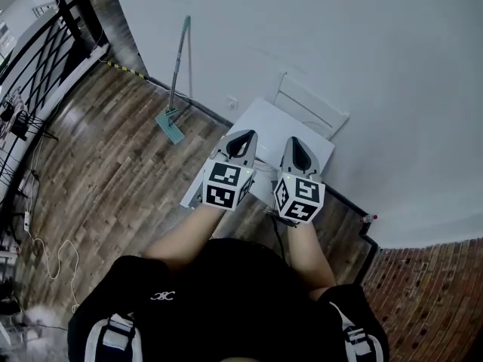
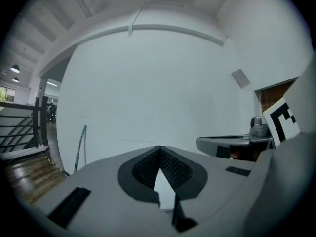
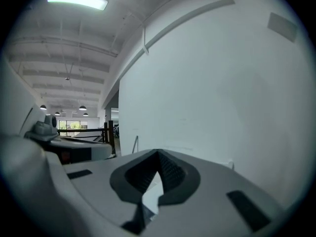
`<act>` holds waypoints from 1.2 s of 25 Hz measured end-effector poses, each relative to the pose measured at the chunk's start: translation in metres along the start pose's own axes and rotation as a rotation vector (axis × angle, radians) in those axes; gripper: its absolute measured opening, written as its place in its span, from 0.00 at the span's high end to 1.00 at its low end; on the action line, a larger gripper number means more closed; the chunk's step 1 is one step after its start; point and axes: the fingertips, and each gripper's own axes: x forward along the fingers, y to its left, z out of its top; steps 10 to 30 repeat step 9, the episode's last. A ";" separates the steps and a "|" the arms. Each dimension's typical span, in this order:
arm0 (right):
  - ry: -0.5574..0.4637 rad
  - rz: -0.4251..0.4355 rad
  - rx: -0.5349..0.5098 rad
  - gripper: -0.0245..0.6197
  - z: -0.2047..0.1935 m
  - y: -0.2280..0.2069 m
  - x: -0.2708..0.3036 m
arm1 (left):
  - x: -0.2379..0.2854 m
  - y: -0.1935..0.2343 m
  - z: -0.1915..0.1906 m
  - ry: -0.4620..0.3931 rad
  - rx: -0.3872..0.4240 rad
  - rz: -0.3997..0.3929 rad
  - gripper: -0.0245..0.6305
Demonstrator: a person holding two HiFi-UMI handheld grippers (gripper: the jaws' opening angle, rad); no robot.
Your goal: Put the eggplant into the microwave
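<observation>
No eggplant and no microwave shows in any view. In the head view both grippers are held high and close to the camera, side by side over a white table (image 1: pixel 266 121). The left gripper (image 1: pixel 240 143) has its jaws shut tip to tip with nothing between them, and the right gripper (image 1: pixel 296 146) stands the same way. In the left gripper view the left gripper's (image 2: pixel 159 149) tips meet against a bare white wall. In the right gripper view the right gripper (image 3: pixel 158 154) is shut and empty too.
A white chair (image 1: pixel 311 105) stands behind the table against the wall. A mop (image 1: pixel 174 96) leans on the wall to the left. Wooden floor spreads left, with a black railing (image 1: pixel 41 47) and cables (image 1: pixel 53 256). Brick surface (image 1: pixel 434 292) lies at the lower right.
</observation>
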 end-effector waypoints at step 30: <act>0.013 0.029 -0.015 0.94 -0.032 -0.010 -0.035 | -0.017 -0.031 -0.033 0.023 -0.006 0.015 0.96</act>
